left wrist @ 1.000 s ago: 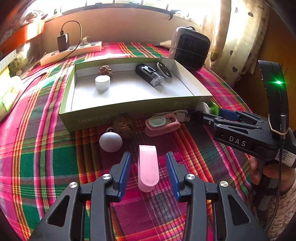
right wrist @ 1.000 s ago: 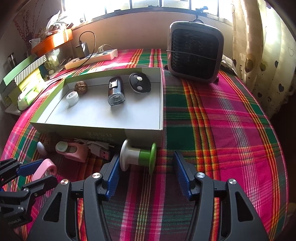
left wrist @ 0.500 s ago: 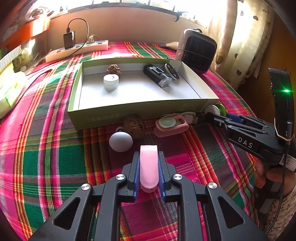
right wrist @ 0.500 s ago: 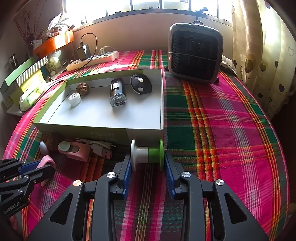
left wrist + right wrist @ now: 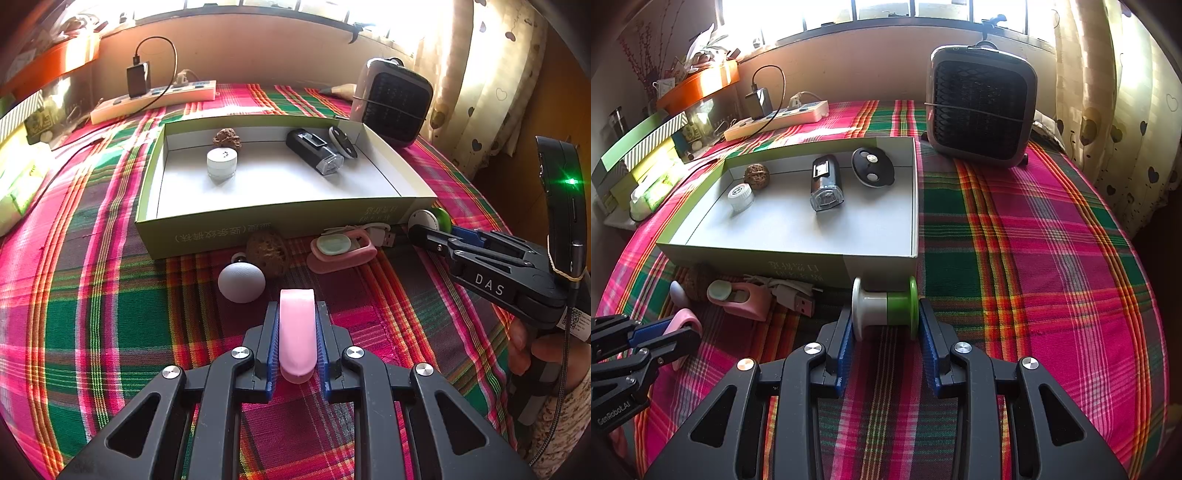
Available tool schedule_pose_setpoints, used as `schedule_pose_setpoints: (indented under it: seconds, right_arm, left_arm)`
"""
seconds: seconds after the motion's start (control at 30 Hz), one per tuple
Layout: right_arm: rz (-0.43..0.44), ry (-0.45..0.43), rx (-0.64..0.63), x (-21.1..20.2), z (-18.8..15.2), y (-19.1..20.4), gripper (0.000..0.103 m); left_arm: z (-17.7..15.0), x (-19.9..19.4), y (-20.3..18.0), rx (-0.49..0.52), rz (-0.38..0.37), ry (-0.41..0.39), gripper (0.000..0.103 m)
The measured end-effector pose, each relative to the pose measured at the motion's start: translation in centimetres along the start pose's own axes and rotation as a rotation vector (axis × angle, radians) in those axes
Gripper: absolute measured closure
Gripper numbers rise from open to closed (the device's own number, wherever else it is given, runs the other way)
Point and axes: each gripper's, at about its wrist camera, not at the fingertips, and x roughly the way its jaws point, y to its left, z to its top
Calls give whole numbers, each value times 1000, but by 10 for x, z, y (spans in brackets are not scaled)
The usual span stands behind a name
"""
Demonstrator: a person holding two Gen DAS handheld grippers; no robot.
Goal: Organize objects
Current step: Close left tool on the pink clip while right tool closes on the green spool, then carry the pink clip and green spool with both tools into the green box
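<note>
My left gripper (image 5: 297,325) is shut on a pink clip (image 5: 296,332), held just above the plaid cloth; it also shows in the right wrist view (image 5: 685,321). My right gripper (image 5: 885,325) is shut on a white and green spool (image 5: 884,308) in front of the box's near right corner. The open green box (image 5: 258,229) holds a white jar (image 5: 221,162), a walnut (image 5: 227,138), a black bike light (image 5: 314,151) and a black disc (image 5: 341,142).
In front of the box lie a grey egg-shaped thing (image 5: 242,282), a walnut (image 5: 267,251), a pink holder (image 5: 341,251) and a USB cable (image 5: 792,295). A dark fan heater (image 5: 980,107) stands behind right, a power strip (image 5: 153,101) behind left.
Both grippers closed: the left on the pink clip, the right on the spool. Both have since risen slightly with their objects.
</note>
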Motion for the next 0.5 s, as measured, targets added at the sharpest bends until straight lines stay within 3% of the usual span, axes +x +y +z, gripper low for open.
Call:
schedule_pose_setpoints:
  seconds: [0.5]
  right_arm:
    - [16,-30,-6,-13,-1,2,70]
  left_arm:
    - [1,-12,0,4,-4,-28,87]
